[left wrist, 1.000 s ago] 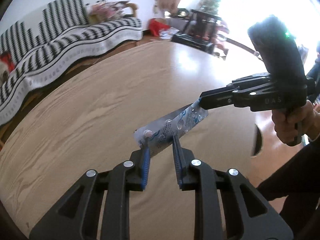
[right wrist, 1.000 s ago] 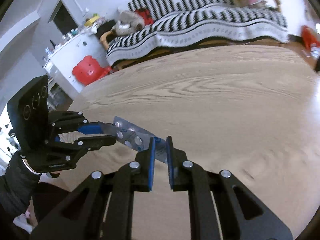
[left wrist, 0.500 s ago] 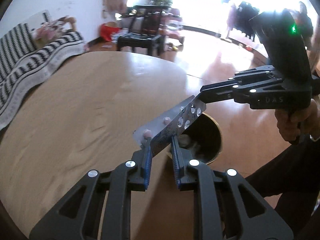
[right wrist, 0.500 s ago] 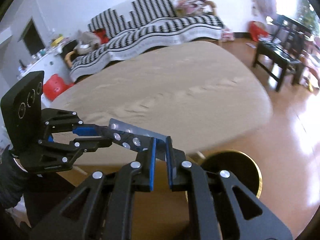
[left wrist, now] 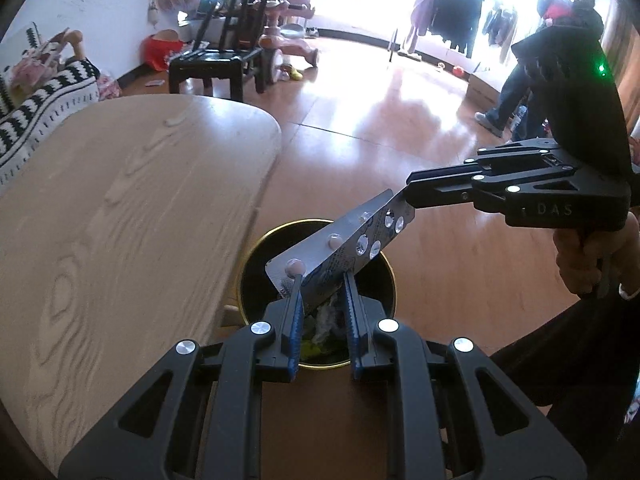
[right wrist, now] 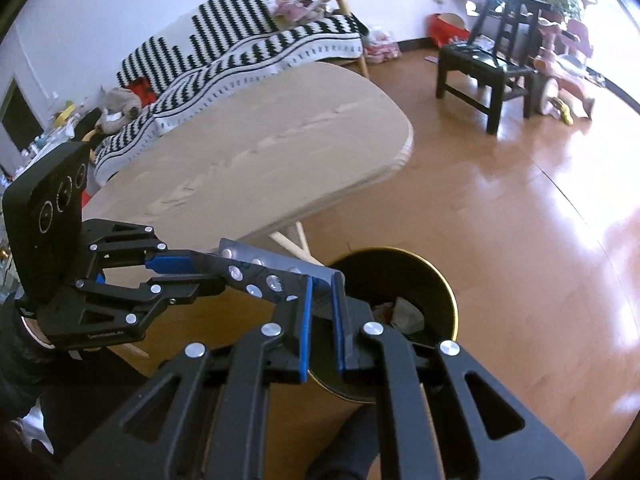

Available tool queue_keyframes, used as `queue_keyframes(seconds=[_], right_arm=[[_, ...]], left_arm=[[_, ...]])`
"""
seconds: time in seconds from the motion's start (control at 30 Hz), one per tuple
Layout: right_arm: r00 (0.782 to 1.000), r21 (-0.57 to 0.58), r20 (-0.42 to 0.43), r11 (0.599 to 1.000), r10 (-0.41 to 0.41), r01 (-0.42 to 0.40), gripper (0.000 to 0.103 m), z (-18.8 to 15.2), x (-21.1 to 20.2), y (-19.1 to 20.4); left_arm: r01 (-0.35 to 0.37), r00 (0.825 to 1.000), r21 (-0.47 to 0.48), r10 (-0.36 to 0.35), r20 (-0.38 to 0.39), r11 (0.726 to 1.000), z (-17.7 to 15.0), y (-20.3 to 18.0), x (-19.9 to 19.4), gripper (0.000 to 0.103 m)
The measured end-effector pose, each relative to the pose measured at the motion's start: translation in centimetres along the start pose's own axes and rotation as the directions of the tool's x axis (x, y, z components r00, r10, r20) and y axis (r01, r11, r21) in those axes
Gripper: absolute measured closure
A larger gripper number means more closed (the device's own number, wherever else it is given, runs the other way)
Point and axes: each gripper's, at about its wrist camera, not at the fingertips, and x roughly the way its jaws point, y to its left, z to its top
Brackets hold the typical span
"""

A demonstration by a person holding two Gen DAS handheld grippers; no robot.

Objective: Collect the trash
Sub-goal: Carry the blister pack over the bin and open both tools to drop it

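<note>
The left gripper is clamped on one end of a silver blister pack, its blue-lined fingers pinching the foil strip from both sides, and the right gripper is closed on the opposite end of the same strip, so the pack hangs stretched between the two tools. In the left wrist view the right gripper reaches in from the right side, held by a hand in a dark sleeve; in the right wrist view the left gripper comes in from the left, with the pack running slantwise from its tips to the near jaws. The pack is tilted, its bubbled face showing several round pockets, and it sits in the air directly above the mouth of a round black bin with a gold rim. Inside the bin lie crumpled scraps of paper and some yellowish waste. The bin stands on the glossy wooden floor, just beside the rounded end of a light wood-grain table. Farther off are a black chair, a sofa under a black-and-white striped cover, a pink ride-on toy, and clothes hanging by a bright window, where a person in dark trousers stands.
</note>
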Motion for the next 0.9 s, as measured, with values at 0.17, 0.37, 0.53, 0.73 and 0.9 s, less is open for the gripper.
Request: queue_keyframes(seconds=[0.17,0.37,0.53,0.73,0.9], right_arm=[[0.999,0.005,-0.024,1.0,-0.023,0.023,0.093,-0.6,1.1,-0.8],[0.998,0.018,-0.046,0.999,-0.034,0.035,0.092,-0.3,2.4,-1.0],[0.998,0.032,-0.048,0.999,-0.039,0.041,0.092,-0.1,2.9,-1.5],[0.997,0.044,-0.066,0.998,-0.051,0.054,0.092,-0.5,3.5,-1.8],[0.996,0.047,-0.071,0.997,-0.058,0.062,0.092,-0.5,4.0,-1.4]], left_arm=[[0.009,1.0,0.003,-0.009,-0.029,1.0,0.3,0.2,2.0,0.085],[0.016,0.999,-0.009,-0.016,-0.052,1.0,0.7,1.1,3.9,0.085],[0.013,0.998,-0.018,-0.015,-0.058,1.0,0.9,1.2,4.4,0.084],[0.016,0.997,-0.015,-0.017,-0.075,1.0,0.8,1.0,5.4,0.084],[0.014,0.997,-0.017,-0.015,-0.081,1.0,0.9,1.0,5.9,0.084]])
